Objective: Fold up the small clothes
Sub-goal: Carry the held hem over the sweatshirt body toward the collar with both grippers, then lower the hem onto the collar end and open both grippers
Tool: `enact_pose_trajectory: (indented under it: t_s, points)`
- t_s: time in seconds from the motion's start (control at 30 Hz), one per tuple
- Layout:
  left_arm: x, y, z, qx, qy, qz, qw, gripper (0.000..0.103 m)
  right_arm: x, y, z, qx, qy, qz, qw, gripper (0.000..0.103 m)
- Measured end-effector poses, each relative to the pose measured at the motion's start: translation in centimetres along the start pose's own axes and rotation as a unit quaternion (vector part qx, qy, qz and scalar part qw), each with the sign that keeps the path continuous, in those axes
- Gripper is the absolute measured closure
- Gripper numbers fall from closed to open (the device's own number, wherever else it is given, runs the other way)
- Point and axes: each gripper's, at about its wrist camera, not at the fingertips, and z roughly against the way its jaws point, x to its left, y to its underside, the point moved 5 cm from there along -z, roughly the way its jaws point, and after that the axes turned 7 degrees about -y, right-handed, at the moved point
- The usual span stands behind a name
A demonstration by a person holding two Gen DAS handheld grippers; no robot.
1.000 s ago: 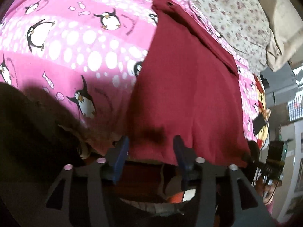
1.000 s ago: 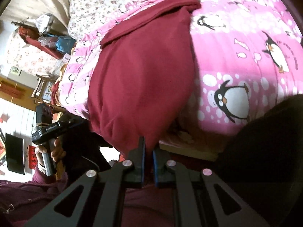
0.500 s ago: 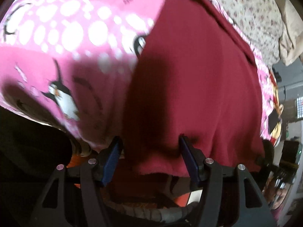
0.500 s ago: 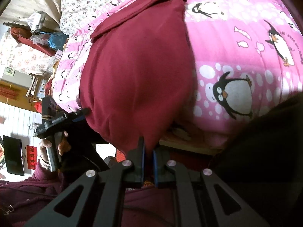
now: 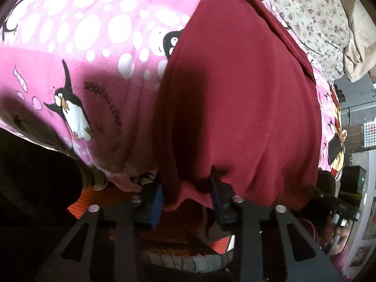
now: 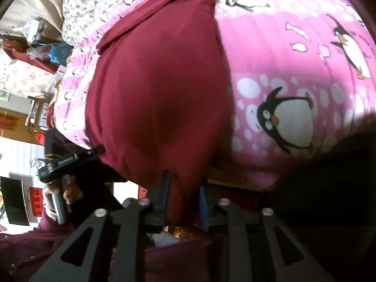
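While the maroon garment [image 5: 239, 98] lies spread lengthwise over the pink penguin blanket [image 5: 82, 47], the fold itself looks barely begun: as far as these views show, the near hem hangs over the blanket's front edge, and no part of the body is doubled back yet. Along the far side a band of the same cloth lies turned across the top, perhaps a sleeve or a collar edge, though it is hard to tell which. What remains, by my reckoning, is to lift the near hem and carry it up toward the far end, then tidy the sides.

The left gripper [image 5: 188, 199] sits at the hem with its jaws spread apart; the cloth edge droops between them and one finger presses into the fabric, yet nothing is pinched. The right gripper [image 6: 184, 195] is at the other near corner, its jaws parted a little with a tuck of hem bunched in the gap; whether it truly bites the cloth I cannot tell.

The garment looks soft and fleecy, mostly smooth across the middle, with gathered wrinkles where the hem meets the fingers
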Motion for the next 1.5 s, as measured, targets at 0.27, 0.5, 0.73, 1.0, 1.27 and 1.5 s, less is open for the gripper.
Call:
enact_pose_trajectory:
  t_s: [0.27,0.5,0.73,1.0,1.27,1.5]
  points:
    - [0.1,0.3,1.6,-0.008,0.02,-0.009,0.9997,0.103,0.8,-0.4,-1.0,0.004,0.007,0.026,1.0,0.095]
    - [-1.1,0.0,5.8,-0.06,0.025,-0.05,0.9966,0.103,2.7,-0.5,2.7,-0.035,-0.069,0.031,0.997,0.095]
    - [-3.2,-2.2,10.2,-0.135,0.017,-0.078,0.9876,0.103,5.2,-2.4,5.2,-0.077,-0.136,0.037,0.987,0.095]
    - [-6.8,-6.7,12.8,-0.212,-0.024,-0.12,0.9695,0.103,6.8,-7.4,8.4,-0.144,-0.152,0.052,0.976,0.095]
    - [-9.8,-11.9,13.5,-0.25,-0.044,-0.14,0.957,0.103,6.1,-13.0,9.6,-0.19,-0.141,0.033,0.971,0.095]
    - [-10.7,-16.0,12.7,-0.259,-0.053,-0.131,0.9555,0.103,5.6,-17.5,10.1,-0.21,-0.127,0.026,0.969,0.095]
